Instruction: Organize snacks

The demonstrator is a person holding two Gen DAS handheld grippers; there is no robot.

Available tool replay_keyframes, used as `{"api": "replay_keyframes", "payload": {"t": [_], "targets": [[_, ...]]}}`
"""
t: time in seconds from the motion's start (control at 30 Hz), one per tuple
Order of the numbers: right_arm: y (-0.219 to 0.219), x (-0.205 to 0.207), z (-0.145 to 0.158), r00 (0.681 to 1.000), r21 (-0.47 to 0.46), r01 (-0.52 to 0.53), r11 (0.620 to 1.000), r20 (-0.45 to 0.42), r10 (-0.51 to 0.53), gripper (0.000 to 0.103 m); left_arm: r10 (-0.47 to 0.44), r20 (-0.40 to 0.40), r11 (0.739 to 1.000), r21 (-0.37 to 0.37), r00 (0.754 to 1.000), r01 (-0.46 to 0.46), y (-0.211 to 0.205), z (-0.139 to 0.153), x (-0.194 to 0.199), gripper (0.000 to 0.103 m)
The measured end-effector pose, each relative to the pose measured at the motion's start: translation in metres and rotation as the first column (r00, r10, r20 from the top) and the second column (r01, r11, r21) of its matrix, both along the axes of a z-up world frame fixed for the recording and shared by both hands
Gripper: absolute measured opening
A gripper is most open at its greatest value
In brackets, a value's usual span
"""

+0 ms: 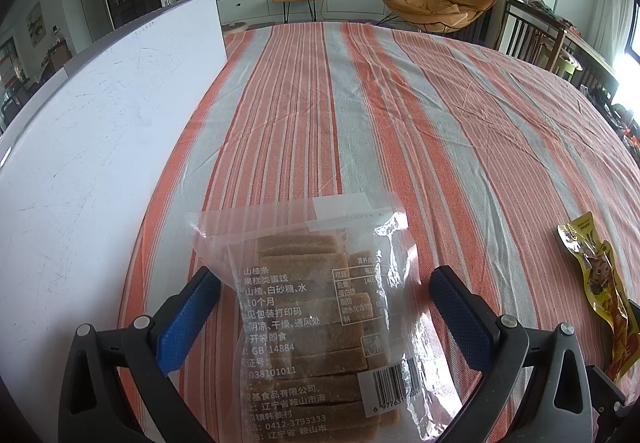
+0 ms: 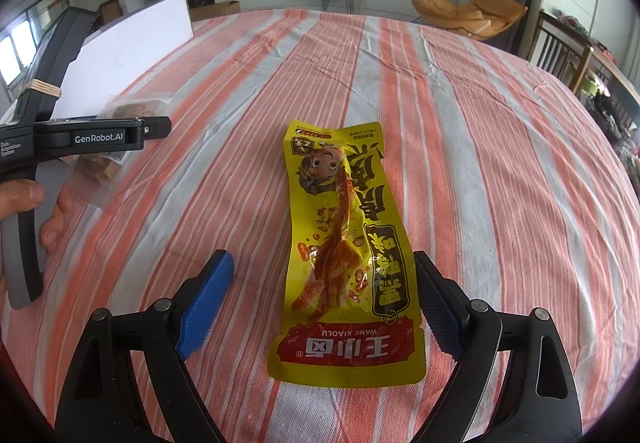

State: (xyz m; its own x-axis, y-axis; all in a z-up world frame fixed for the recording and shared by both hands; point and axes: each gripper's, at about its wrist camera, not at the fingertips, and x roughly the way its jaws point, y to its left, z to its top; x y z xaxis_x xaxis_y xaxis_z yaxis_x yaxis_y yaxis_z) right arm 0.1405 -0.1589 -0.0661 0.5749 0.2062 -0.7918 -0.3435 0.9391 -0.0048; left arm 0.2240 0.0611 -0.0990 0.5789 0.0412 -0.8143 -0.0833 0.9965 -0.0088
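Snacks: clear bag (image 1: 320, 323) and yellow pouch (image 2: 344, 255) lie between your spread left (image 1: 324, 303) and right (image 2: 324, 291) tongs; slick film may slip if you pinch shallowly.

In front of me a clear bag (image 1: 320, 323) of brown snack bars lies flat on the striped tablecloth (image 1: 360, 103), label up. To its right, apart, a sealed yellow snack pouch (image 2: 344, 255) lies flat, lengthwise.
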Motion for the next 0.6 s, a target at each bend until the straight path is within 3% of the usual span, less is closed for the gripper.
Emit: {"api": "replay_keyframes", "payload": {"t": [0.6], "targets": [[0.0001, 0.0011, -0.0004, 1.000, -0.001, 0.001, 1.000, 0.001, -0.001, 0.091, 0.000, 0.000, 1.000, 0.000, 1.000, 0.000, -0.0001, -0.0001, 0.0002, 0.103]]}}
